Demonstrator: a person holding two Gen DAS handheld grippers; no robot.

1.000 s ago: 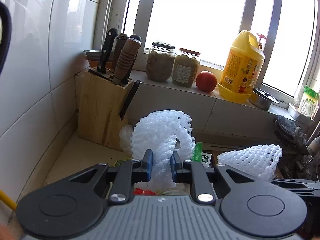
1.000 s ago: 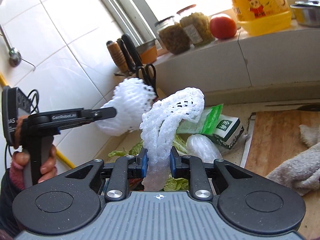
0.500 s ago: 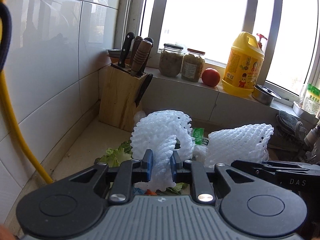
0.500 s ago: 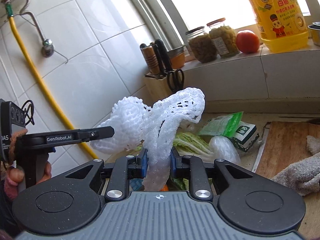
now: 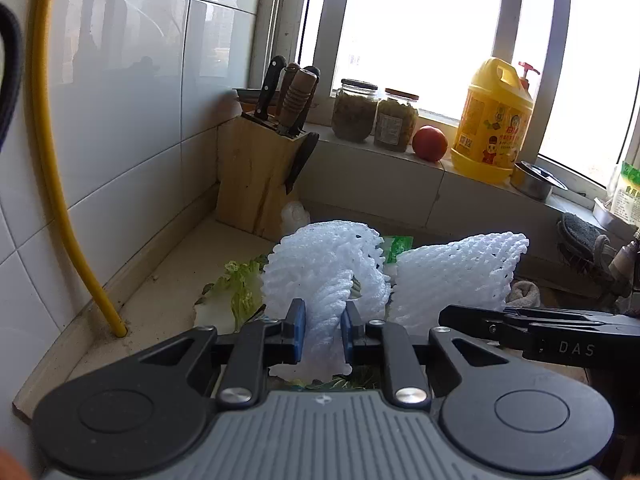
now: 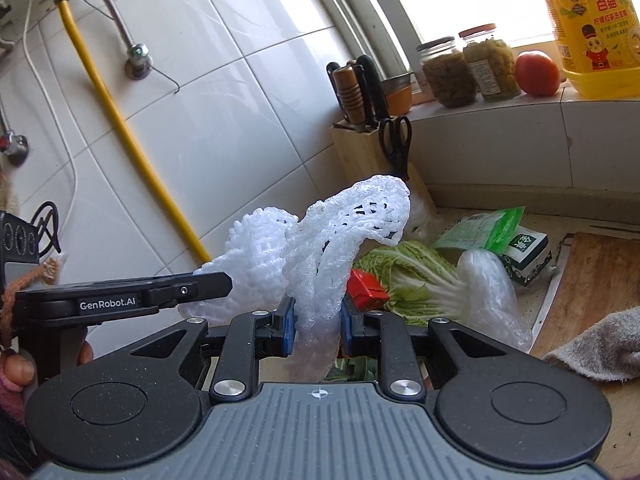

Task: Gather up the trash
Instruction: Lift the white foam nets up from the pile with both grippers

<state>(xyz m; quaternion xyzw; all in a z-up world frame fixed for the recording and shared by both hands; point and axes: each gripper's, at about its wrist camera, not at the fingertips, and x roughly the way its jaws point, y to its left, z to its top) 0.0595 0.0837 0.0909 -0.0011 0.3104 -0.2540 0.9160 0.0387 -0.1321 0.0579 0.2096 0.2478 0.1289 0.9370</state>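
A: In your left wrist view, what do you have?

B: A beige counter (image 5: 168, 280) in a tiled corner under a bright window. A knife block (image 5: 256, 176) stands in the corner. On the sill stand two jars (image 5: 374, 114) of dark and greenish preserves, a tomato (image 5: 429, 143) and a yellow detergent jug (image 5: 494, 120). Your left gripper (image 5: 322, 334) has its jaws drawn narrow, pinching a white foam net (image 5: 324, 276) above cabbage leaves (image 5: 236, 292). A second net (image 5: 460, 276) hangs just right of it, in your other gripper.

A: And the right wrist view?

B: The same corner, with a yellow hose (image 6: 120, 120) running down the wall tiles. Your right gripper (image 6: 318, 328) is clamped narrow on its own foam net (image 6: 344, 240); the left gripper's net (image 6: 248, 256) touches it. Below lie cabbage (image 6: 416, 276), a clear plastic bag (image 6: 492, 296), a green packet (image 6: 480, 228), a small carton (image 6: 524, 256) and a red scrap (image 6: 366, 288), beside a wooden board (image 6: 592, 280) and grey cloth (image 6: 596, 348).

A: What changed?

B: Both grips are unchanged. You've pulled back from the corner, so the knife block looks smaller and the two nets now sit closer together.
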